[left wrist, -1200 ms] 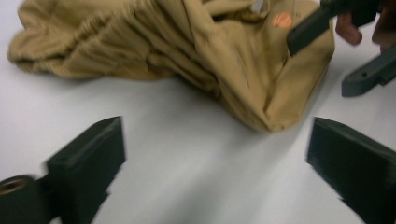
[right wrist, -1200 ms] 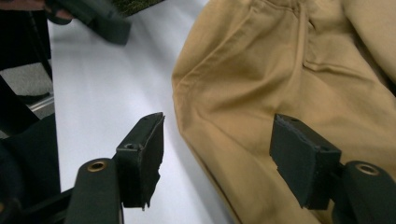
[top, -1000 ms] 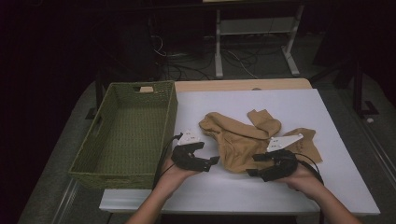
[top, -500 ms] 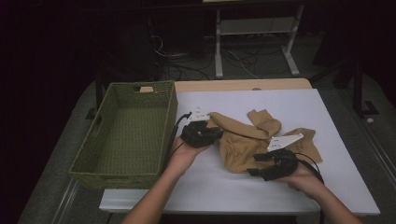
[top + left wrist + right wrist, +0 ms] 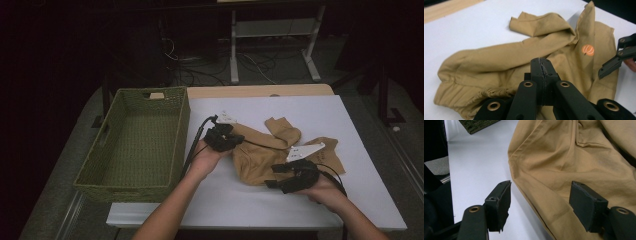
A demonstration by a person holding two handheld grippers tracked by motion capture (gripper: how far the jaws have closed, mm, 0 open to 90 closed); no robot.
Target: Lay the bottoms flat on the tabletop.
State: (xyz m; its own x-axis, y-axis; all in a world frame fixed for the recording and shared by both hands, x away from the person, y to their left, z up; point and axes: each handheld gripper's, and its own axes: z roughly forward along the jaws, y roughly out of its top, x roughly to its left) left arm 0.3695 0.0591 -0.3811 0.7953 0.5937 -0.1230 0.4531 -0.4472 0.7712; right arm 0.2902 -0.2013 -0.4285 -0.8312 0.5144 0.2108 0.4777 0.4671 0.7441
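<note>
- My left gripper (image 5: 541, 68) has just been closing and its jaws now meet; whether they pinch a fold of the tan shorts (image 5: 506, 62) at the waistband side I cannot tell
- The shorts (image 5: 265, 152) lie crumpled on the white surface (image 5: 350, 120), right of the green wicker basket (image 5: 132, 145)
- My right gripper (image 5: 540, 200) stands partly open, holding nothing, a hem edge between its jaws
- Long axis runs between my hands; the left one is nearer the basket

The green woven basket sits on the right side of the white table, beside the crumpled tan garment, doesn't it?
Not quite: the green woven basket sits on the left side of the white table, beside the crumpled tan garment, as the high view shows.
</note>
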